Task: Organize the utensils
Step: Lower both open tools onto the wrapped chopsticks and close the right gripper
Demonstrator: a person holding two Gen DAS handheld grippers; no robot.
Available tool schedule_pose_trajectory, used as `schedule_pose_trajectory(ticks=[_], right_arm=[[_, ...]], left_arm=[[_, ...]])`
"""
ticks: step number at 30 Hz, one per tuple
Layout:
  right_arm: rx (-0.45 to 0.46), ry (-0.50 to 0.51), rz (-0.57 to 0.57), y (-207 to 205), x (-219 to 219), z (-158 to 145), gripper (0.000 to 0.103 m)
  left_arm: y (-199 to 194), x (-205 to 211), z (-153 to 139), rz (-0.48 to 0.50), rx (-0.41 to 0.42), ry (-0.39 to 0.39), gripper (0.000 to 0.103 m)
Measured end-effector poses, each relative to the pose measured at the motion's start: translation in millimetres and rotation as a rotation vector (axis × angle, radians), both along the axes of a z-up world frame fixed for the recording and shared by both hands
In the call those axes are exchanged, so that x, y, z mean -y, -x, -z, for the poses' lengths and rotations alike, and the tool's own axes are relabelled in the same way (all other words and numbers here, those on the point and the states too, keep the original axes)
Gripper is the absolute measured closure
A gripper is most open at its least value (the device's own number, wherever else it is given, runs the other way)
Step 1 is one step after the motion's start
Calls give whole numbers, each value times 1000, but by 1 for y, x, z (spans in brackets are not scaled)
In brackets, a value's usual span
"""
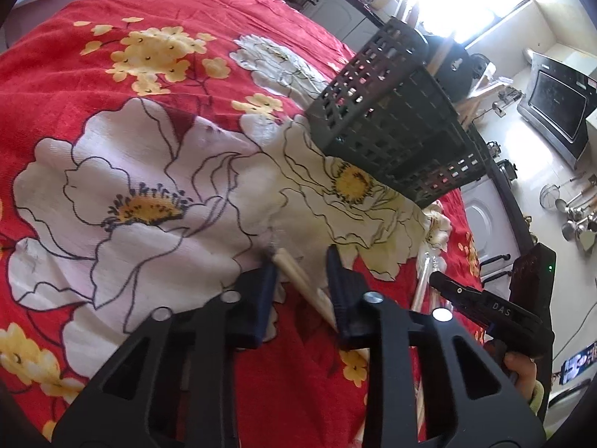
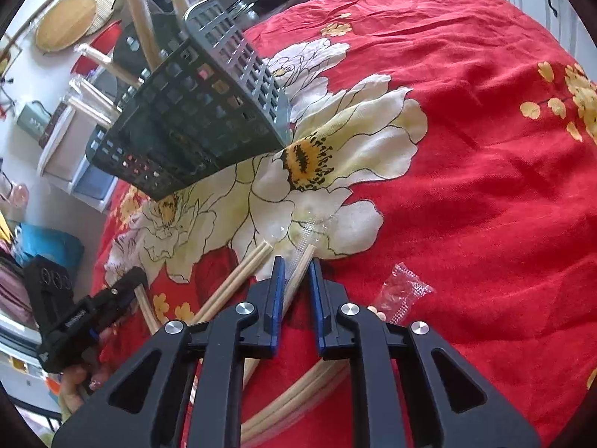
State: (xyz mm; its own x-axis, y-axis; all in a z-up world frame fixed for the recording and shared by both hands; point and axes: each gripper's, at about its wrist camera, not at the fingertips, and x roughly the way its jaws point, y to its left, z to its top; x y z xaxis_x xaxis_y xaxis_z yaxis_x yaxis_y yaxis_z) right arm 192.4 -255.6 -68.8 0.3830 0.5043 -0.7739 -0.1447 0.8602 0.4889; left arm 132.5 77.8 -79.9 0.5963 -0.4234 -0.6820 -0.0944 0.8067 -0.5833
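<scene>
Left wrist view is showing the left gripper [image 1: 301, 259], black with blue pads, pressing down over a pale wooden chopstick pair [image 1: 298, 280] lying on the red floral tablecloth [image 1: 156, 86]; the jaws are standing narrow, but whether the pads are actually clamping the wood I cannot tell. Just to its right, the right gripper [image 1: 442, 280] is reaching onto another wrapped pair, a hand [image 1: 520, 371] showing beneath it. Farther off, a dark green perforated plastic utensil basket [image 1: 395, 119] is standing on the cloth, well apart from both tools.

Right wrist view is showing the right gripper [image 2: 296, 261] closing its blue pads on a clear-wrapped pale chopstick pair [image 2: 300, 268], the pads sitting against the wrapper. More pale wooden chopsticks [image 2: 238, 280] are lying just left of it, and a crumpled clear plastic wrapper [image 2: 405, 291] is lying just right.
</scene>
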Motion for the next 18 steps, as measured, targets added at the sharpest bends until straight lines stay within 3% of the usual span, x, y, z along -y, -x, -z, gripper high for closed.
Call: schedule_pose_trajectory(ticks=[9,18], right_arm=[[20,-24,4,-6,3,-9,92],[125,-19,-4,-6,4,-36,93]], left_arm=[[-5,-11,-3,-3,6,62,93],[-9,-20,-37,-45,101,30,96]])
